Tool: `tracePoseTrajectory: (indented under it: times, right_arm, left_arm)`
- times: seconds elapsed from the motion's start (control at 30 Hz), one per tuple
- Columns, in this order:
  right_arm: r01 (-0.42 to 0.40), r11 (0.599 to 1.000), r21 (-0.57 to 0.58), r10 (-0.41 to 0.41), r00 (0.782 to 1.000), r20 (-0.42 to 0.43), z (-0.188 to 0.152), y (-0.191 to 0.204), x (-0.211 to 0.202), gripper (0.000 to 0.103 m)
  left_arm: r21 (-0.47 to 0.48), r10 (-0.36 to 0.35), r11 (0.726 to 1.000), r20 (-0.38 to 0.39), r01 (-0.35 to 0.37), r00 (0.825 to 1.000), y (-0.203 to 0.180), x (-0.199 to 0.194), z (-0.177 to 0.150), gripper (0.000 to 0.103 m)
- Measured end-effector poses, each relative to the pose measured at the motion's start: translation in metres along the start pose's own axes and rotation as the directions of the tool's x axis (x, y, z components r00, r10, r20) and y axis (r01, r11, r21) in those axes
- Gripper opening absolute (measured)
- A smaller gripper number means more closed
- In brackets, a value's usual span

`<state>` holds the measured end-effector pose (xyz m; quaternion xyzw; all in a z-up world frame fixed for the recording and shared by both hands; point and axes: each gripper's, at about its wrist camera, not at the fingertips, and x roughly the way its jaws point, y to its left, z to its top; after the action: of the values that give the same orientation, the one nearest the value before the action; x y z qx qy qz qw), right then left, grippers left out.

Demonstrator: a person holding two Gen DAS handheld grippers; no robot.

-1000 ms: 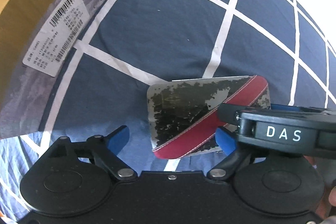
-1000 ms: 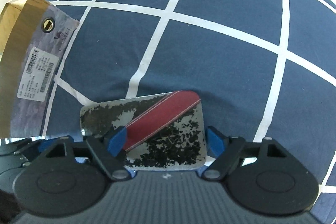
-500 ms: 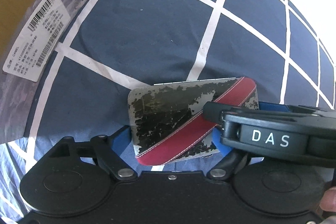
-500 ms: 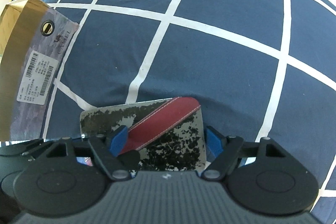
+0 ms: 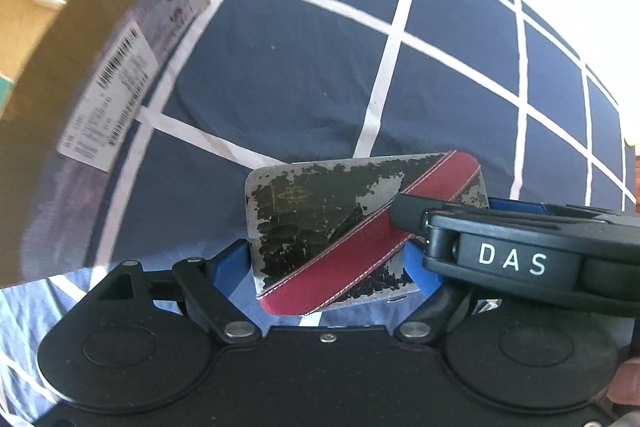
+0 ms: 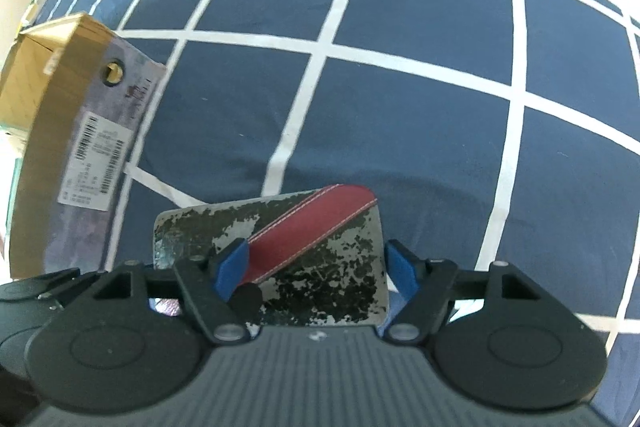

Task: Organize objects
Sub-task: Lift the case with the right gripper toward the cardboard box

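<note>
Navy bedding (image 6: 420,107) with a white grid pattern fills the background of both views; a cardboard box (image 5: 92,39) bearing a barcode label (image 5: 116,95) stands at the left, its open top partly visible. Near the bottom centre lies the task's thing, a worn wallet (image 5: 352,223) with flaking dark skin and a diagonal red stitched stripe, resting flat on the bedding or just above it; which, the views do not settle. Left gripper (image 5: 336,263): blue fingers (image 5: 234,259) stand at the wallet's two short edges, closing on it or nearly so. Right gripper (image 6: 316,271): its fingers straddle the same wallet across the right-hand part, the left pad lying over the red stripe. Whether either pair truly pinches the wallet cannot be told. In the left view the right tool's black body marked DAS overlaps the wallet's right corner.

Hazards, as judged: two tools crowd one small, flat object, so the fingers may collide or pull against each other. A grip on thin edges may slip, particularly over peeling surface. Soft bedding yields under pressure, so a pad may snag cloth with the wallet. Carried toward the box, the wallet could catch the box wall.
</note>
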<state>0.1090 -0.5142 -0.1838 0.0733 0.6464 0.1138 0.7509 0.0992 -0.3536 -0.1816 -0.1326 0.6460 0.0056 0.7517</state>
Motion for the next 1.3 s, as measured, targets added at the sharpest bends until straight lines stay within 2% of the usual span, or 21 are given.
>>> tracePoseTrajectory:
  times: [0.33,0.67,0.97,1.3]
  right_arm:
    - [0.011,1.0,-0.006,-0.01,0.996,0.094,-0.015,0.028,-0.047,0.073]
    - [0.025,1.0,0.0,-0.025,0.977,0.21,-0.028,0.075,-0.092,0.073]
    - [0.02,1.0,0.024,-0.026,0.964,0.263,-0.027,0.134,-0.108,0.073]
    - [0.0,0.996,0.087,-0.028,0.948,0.316,-0.011,0.211,-0.103,0.073]
  left_arm:
    - [0.068,-0.023,0.998,0.074,0.018,0.997,0.013,-0.052,-0.013,0.081]
    - [0.147,-0.038,0.989,0.152,0.016,0.988,0.038,-0.11,-0.018,0.081]
    - [0.194,-0.037,0.981,0.18,0.001,0.983,0.082,-0.147,-0.007,0.08]
    - [0.283,-0.034,0.959,0.197,-0.024,0.98,0.149,-0.179,0.025,0.08]
